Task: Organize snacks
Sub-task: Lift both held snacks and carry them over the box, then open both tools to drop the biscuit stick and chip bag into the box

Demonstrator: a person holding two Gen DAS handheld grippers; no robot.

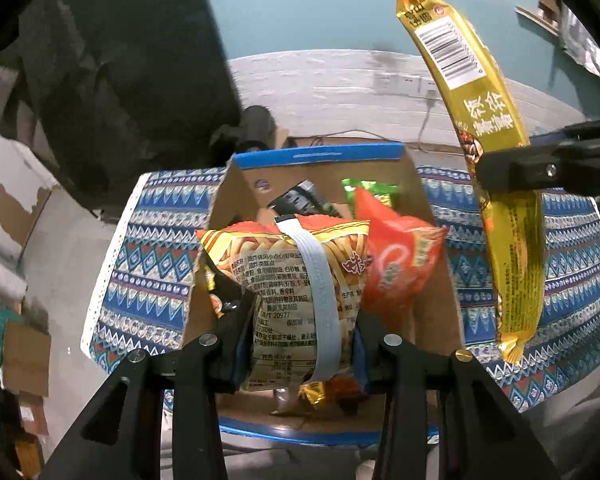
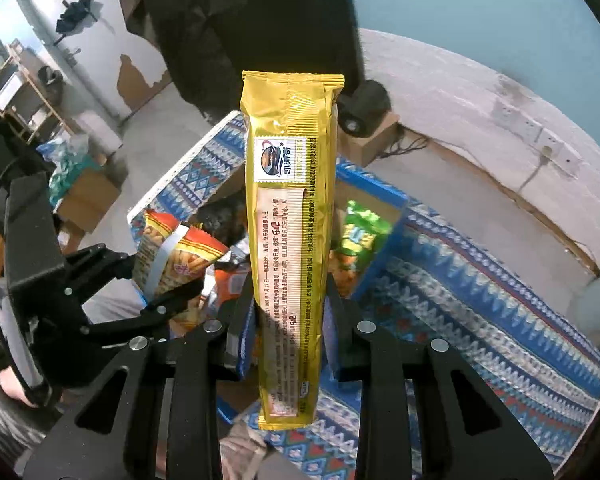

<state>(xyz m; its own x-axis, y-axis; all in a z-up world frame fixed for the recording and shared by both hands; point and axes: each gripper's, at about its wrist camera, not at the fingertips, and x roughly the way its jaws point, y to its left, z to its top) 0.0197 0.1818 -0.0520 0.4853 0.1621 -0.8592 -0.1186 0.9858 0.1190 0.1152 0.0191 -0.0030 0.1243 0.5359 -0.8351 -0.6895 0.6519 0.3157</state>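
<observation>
In the left wrist view, the left gripper [image 1: 296, 344] is clamped on a yellow snack bag [image 1: 284, 280] with pictures of fries on it, one finger on each side. A pale blue strip [image 1: 320, 292] runs down the front of the bag. The bag is held just over an open cardboard box [image 1: 436, 216] with a blue rim. Inside the box, an orange bag [image 1: 400, 264] sits just beside the yellow one, a green bag [image 1: 374, 192] lies farther back, and a dark packet [image 1: 300, 200] is near the back wall. The box rests on a table covered with a blue patterned cloth [image 1: 148, 264]. To the right, a long gold pack [image 1: 500, 184] hangs upright in the air, pinched near its middle by the right gripper [image 1: 512, 174], off to the side of the box and above the cloth. In the right wrist view, the right gripper [image 2: 288, 328] is shut tight on the gold pack [image 2: 292, 216], which stands straight up between the fingers. On the left, the left gripper [image 2: 168, 280] holds the yellow bag [image 2: 176, 256] over the box [image 2: 380, 192]. The green bag [image 2: 360, 236] leans against the box wall. Something orange shows low in the box, maybe the orange bag, but the gold pack hides most of it. The cloth [image 2: 480, 292] spreads out to the right.
</observation>
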